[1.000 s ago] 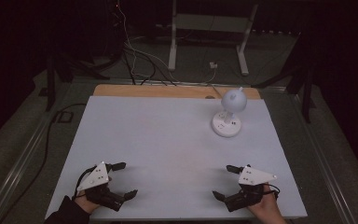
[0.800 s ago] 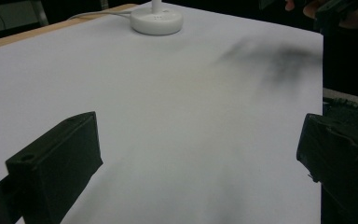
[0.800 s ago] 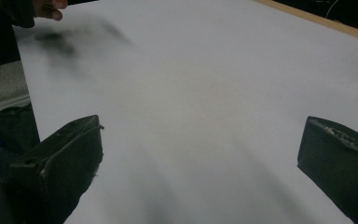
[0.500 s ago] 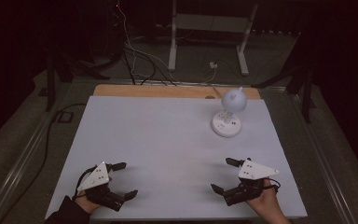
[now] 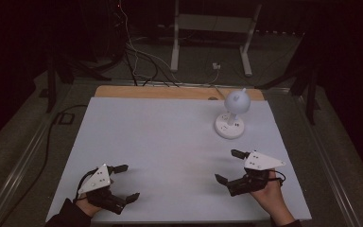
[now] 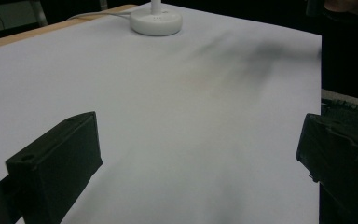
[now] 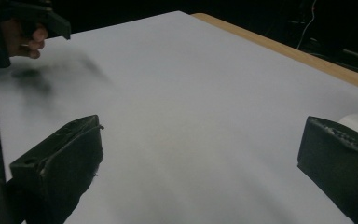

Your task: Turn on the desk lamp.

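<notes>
table top [image 5: 170, 142]: matt white sheet, wood edge | lamp [image 5: 231, 118]: smooth white plastic

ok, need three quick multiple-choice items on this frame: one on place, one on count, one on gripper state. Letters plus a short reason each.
1. Where does the white lamp stand on the table?
A. Near left corner
B. Far right part
C. Dead centre

2. How many things stand on the table besides the grippers?
A. One
B. Two
C. Three

3. What state are the two grippers in?
A. Both shut on the lamp
B. Left open, right shut
C. Both open, holding nothing

Answers:
1. B: the high view shows the lamp near the far edge, right of the middle.
2. A: the lamp alone stands on the white top.
3. C: the left gripper and the right gripper have fingers spread apart over bare table.
</notes>
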A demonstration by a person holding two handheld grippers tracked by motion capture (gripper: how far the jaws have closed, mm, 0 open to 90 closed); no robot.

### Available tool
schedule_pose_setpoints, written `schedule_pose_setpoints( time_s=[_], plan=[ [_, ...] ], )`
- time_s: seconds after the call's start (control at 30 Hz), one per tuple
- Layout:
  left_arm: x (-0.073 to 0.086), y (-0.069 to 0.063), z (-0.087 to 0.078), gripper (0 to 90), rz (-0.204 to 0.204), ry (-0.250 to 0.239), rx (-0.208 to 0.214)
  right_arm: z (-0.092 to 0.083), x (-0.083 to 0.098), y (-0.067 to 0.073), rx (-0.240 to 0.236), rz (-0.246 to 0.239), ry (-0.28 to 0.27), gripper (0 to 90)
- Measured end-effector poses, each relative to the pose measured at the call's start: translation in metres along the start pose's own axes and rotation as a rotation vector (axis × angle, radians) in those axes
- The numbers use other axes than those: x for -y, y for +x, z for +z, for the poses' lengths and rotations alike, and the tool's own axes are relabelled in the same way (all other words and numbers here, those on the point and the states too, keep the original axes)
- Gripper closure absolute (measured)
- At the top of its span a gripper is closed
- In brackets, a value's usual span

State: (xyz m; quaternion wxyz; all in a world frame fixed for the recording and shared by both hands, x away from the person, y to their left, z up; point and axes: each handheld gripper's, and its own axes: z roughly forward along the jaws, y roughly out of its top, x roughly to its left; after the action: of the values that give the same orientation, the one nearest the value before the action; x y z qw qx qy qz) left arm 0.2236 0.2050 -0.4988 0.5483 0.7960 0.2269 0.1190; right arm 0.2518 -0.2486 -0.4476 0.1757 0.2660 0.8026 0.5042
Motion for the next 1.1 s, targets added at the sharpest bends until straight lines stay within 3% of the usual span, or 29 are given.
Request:
schedule_pose_setpoints(
  time_s=[0.8,1.1],
  plan=[
    [0.0,-0.001,0.0,0.3,0.001,0.0,0.001,0.009,-0.019,-0.031,0.092,0.028,-0.022,0.0],
    [0.0,0.0,-0.001,0.3,0.003,-0.002,0.0,0.021,-0.017,-0.048,0.123,0.068,-0.011,0.0]
  ],
)
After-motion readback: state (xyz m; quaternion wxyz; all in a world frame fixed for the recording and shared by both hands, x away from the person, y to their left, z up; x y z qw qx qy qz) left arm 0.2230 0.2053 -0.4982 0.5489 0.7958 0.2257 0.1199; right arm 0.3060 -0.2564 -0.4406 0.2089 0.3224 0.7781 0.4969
